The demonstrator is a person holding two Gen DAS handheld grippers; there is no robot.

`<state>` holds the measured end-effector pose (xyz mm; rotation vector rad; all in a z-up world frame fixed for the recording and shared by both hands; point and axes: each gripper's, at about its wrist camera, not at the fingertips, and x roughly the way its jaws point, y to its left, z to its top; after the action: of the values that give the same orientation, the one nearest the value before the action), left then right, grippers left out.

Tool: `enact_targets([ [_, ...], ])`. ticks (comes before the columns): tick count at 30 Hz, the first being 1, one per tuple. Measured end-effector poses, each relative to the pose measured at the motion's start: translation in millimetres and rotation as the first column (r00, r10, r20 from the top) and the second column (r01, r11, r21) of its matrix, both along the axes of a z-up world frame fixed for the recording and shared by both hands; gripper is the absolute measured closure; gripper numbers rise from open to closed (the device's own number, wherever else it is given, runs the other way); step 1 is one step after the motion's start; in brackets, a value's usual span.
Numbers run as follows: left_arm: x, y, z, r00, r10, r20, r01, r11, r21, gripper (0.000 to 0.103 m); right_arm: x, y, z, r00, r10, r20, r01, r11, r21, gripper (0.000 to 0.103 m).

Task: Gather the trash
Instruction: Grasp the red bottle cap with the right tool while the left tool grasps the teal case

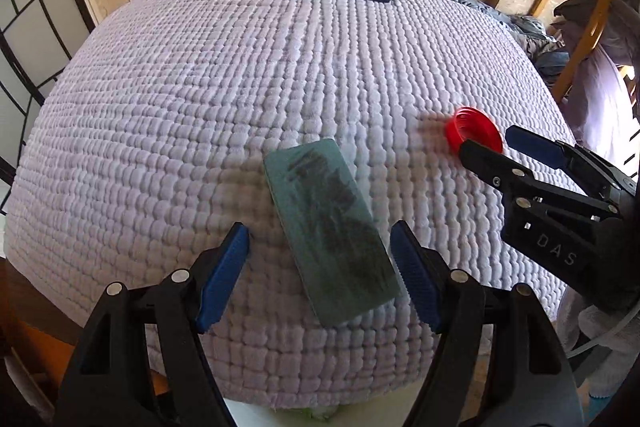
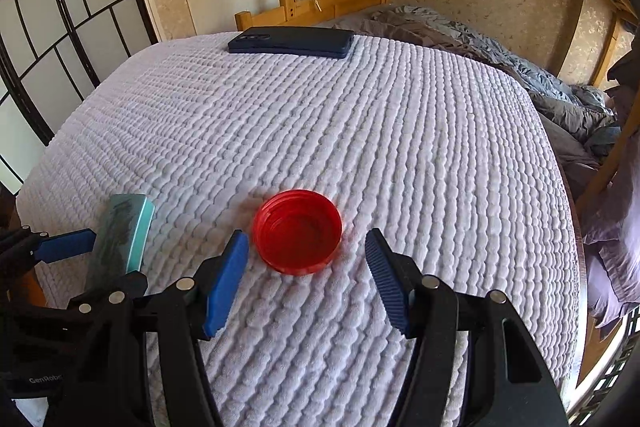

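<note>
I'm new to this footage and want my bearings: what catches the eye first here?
The red cap lies open side up on the white quilted cover, just ahead of the open right claw. To its left a teal block lies between the open left claw's pads. A dark phone rests at the far edge.

Both wrist cameras look steeply down, close over the white quilted blanket (image 1: 240,87). They share the red plastic cap (image 2: 298,231), green rectangular packet (image 1: 332,231), and dark phone (image 2: 292,43).

Bright daylight, soft shadows, strong fisheye bending, dark corners.
</note>
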<state>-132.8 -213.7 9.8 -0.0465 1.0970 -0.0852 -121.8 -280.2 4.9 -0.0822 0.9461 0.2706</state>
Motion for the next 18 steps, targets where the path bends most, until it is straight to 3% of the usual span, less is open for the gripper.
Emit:
enact_targets([
  [2, 5, -1, -1, 1.0, 0.004, 0.006, -0.004, 1.0, 0.006, 0.029, 4, 1, -3, 1.0, 0.009, -0.007, -0.009, 1.0, 0.005, 0.043],
  [4, 5, -3, -1, 1.0, 0.002, 0.018, -0.003, 1.0, 0.025, 0.036, 7, 2, -6, 1.0, 0.017, -0.011, -0.017, 1.0, 0.001, 0.044],
  [7, 4, -4, 0, 0.999, -0.019, 0.026, 0.019, 0.999, 0.028, 0.045, 9, 3, -8, 0.999, 0.035, -0.011, -0.035, 0.999, -0.004, 0.056],
  [9, 2, -4, 2, 0.999, -0.039, 0.029, 0.038, 0.999, 0.029, 0.051, 9, 4, -7, 0.999, 0.048, -0.003, -0.048, 0.999, -0.013, 0.056],
  [18, -4, -1, 7, 0.989, -0.14, 0.039, 0.137, 0.988, 0.069, 0.054, -6, 6, 0, 0.994, 0.107, 0.002, -0.107, 0.994, -0.017, 0.056],
])
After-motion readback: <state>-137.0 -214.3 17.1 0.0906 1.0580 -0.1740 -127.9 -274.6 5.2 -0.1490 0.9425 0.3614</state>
